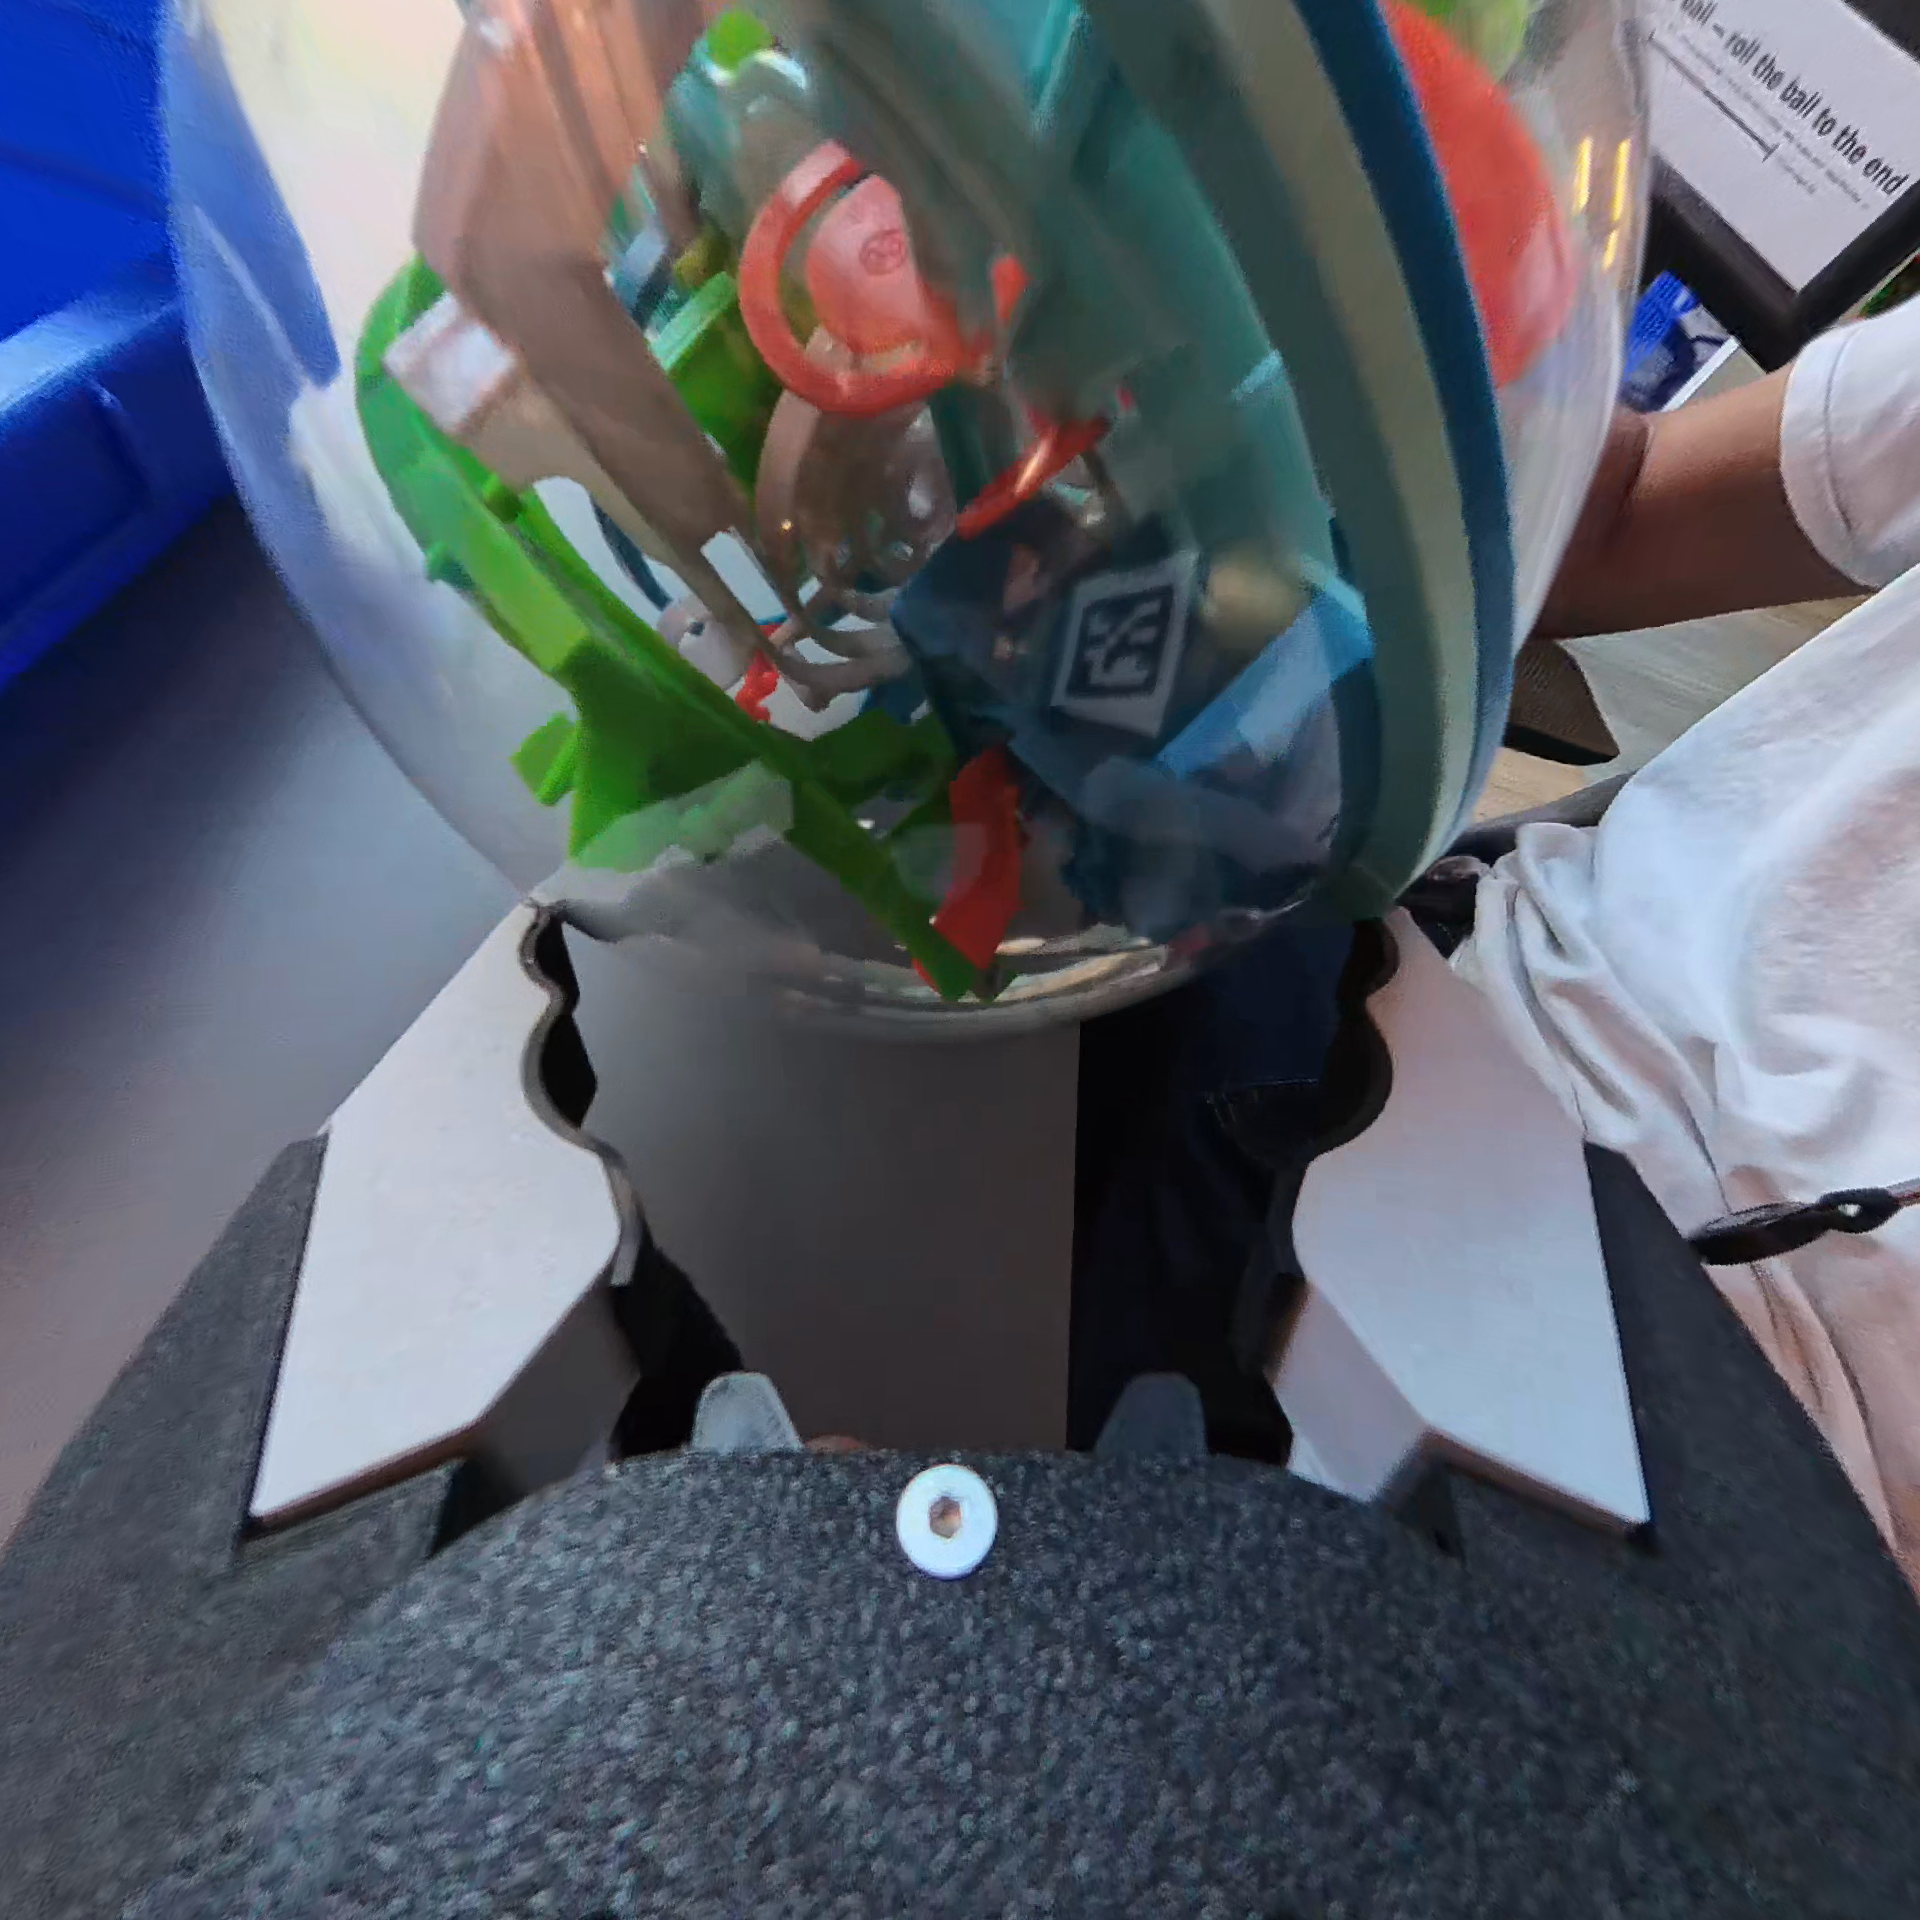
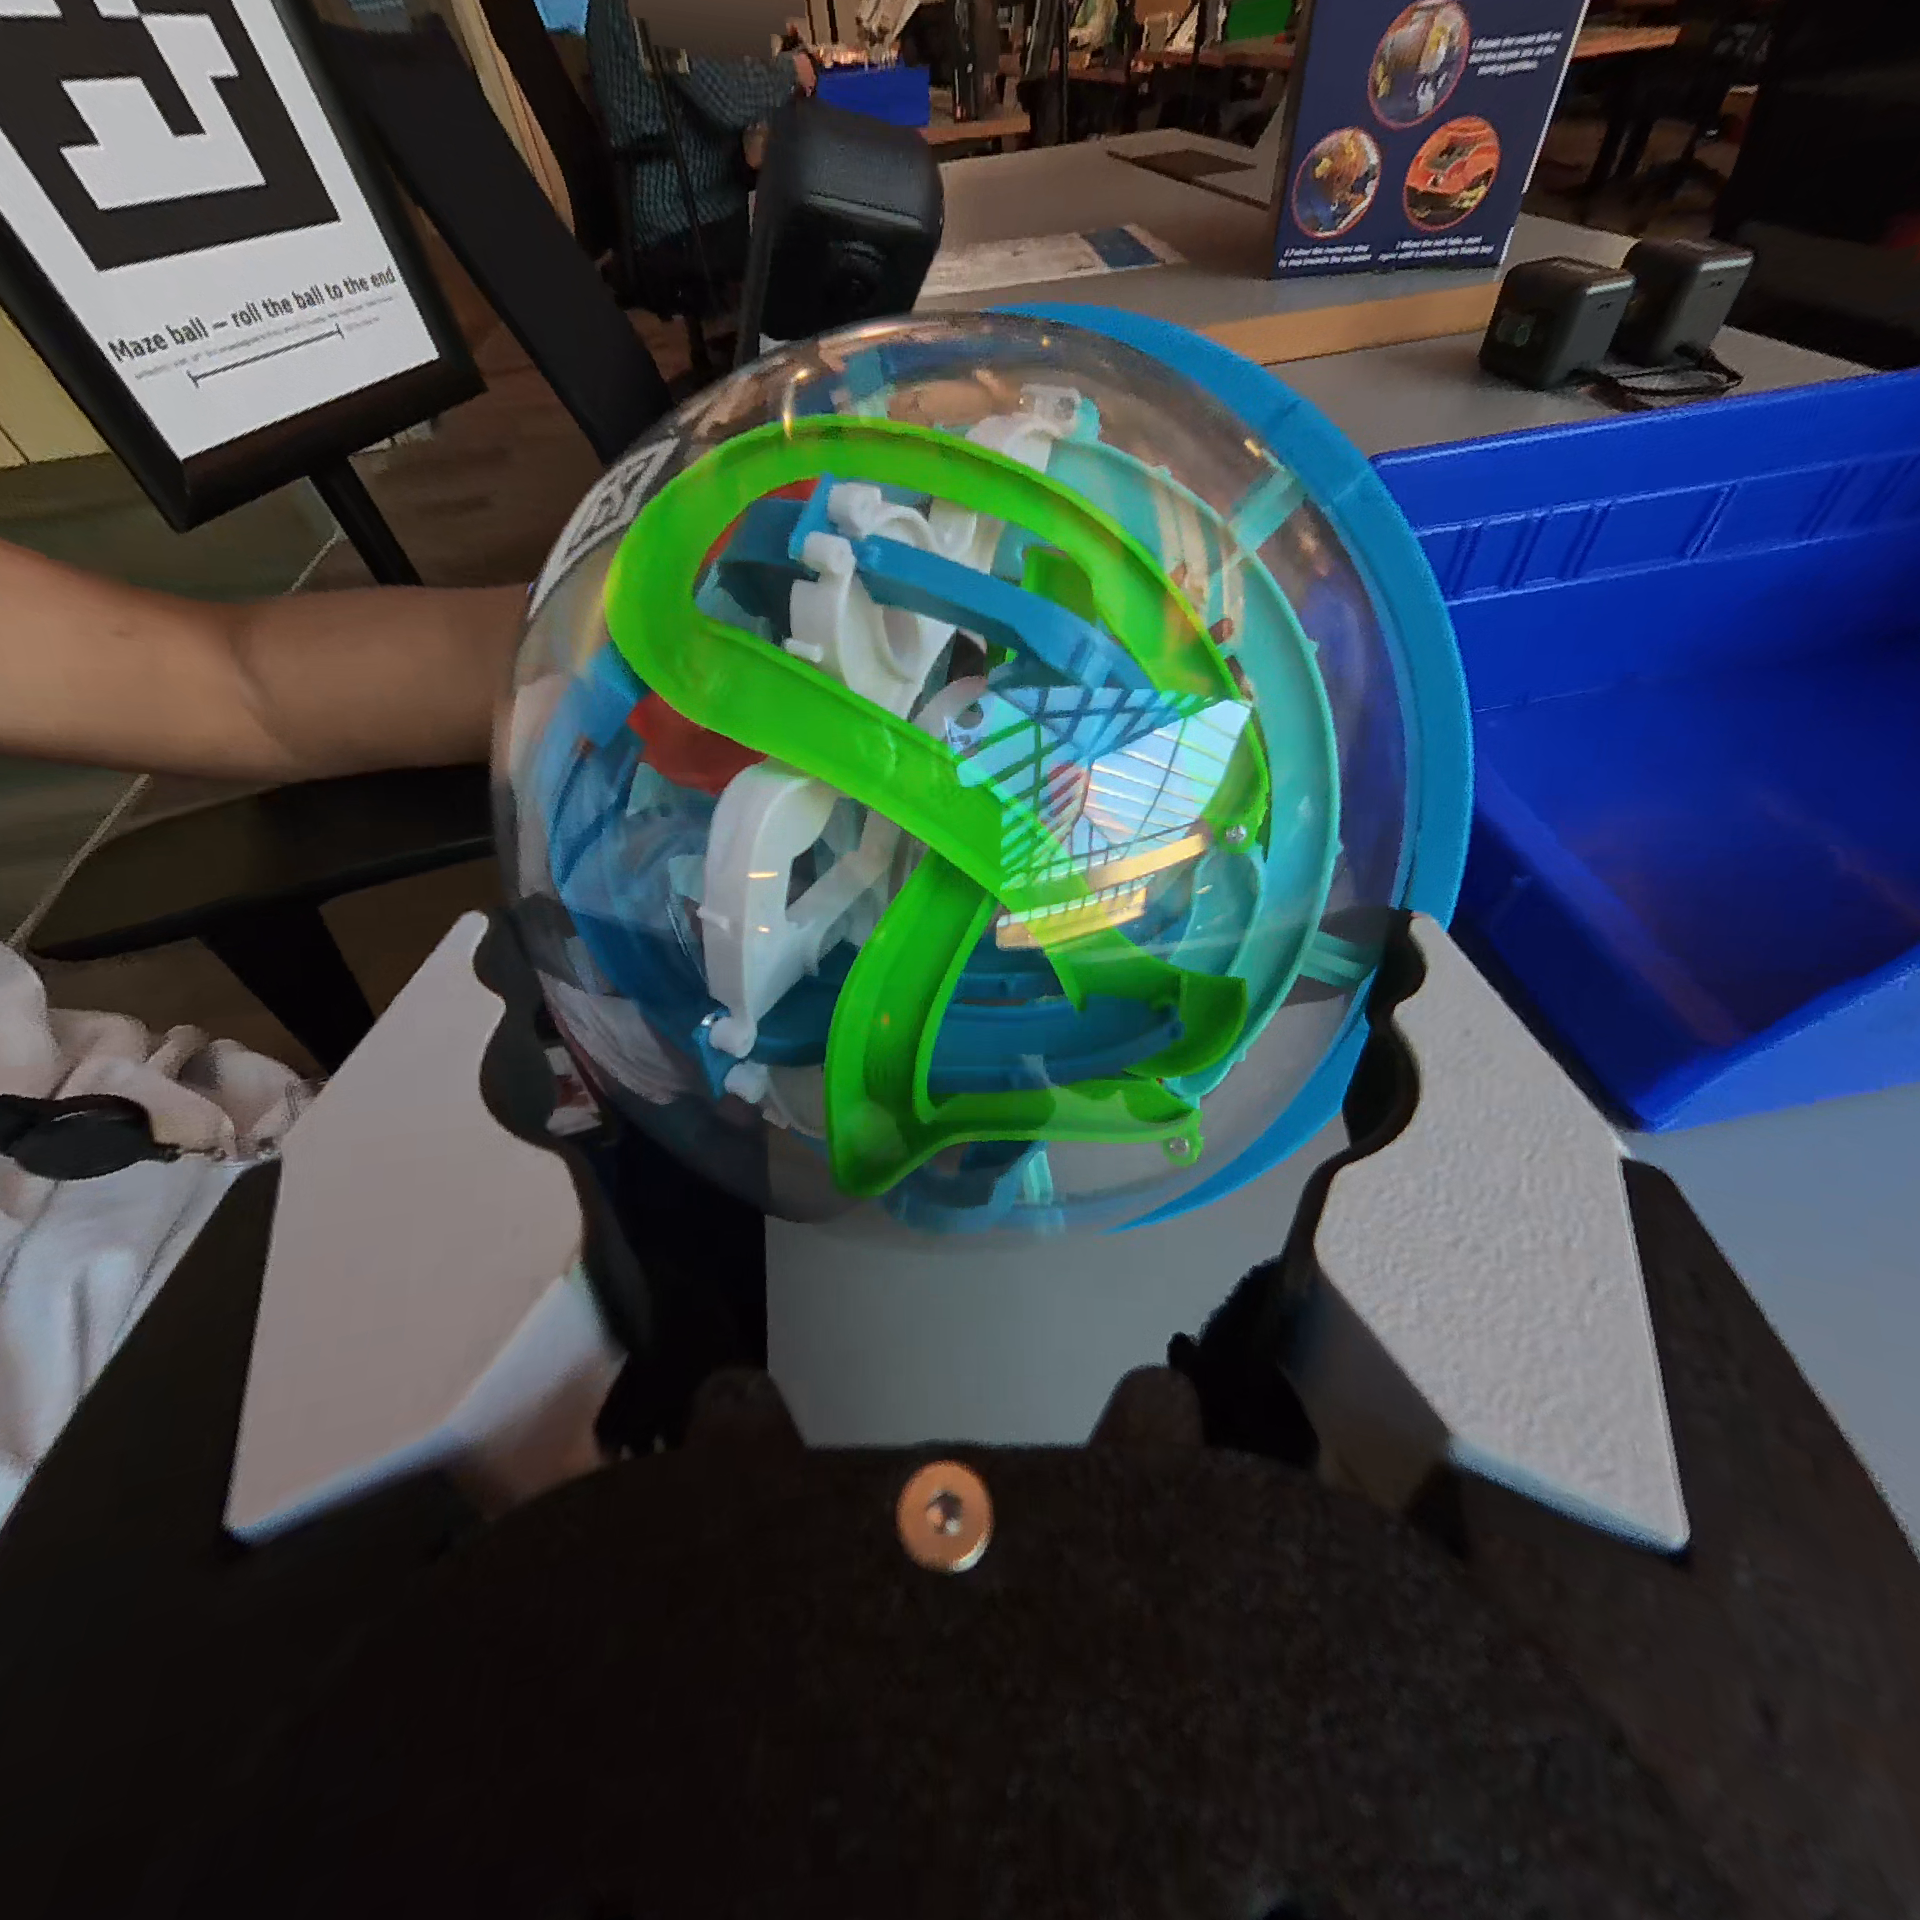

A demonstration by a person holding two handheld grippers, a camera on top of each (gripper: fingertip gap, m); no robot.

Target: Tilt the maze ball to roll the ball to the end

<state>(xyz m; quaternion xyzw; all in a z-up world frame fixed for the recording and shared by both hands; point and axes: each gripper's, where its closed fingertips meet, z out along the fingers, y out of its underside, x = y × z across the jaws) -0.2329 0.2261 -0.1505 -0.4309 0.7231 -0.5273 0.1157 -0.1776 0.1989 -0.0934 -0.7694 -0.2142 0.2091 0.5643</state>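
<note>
So both tongs are spread really wide around the maze ball (image 2: 977, 769), one from each side. In the right wrist view the right tongs (image 2: 940, 997) have the clear sphere filling the centre of the frame, both fingertips (image 2: 1423, 997) pressed on its lower flanks, so it's gripped there. In the left wrist view the left tongs (image 1: 961, 945) sit under the ball's lower edge with the tips right at the shell; contact looks likely but it's blurry, can't tell for sure.

A bare forearm (image 2: 239, 675) reaches in from the left edge, behind the ball.

The ball's blue seam ring (image 2: 1382, 644) is tipped up on the right side, running top to bottom rather than level. Green, white and teal tracks inside; I can't spot the little ball.

Blue bin (image 2: 1704, 748) at right on the grey tabletop (image 2: 1808, 1226), insides mostly hidden. Framed sign (image 2: 208, 239) upper left.
</note>
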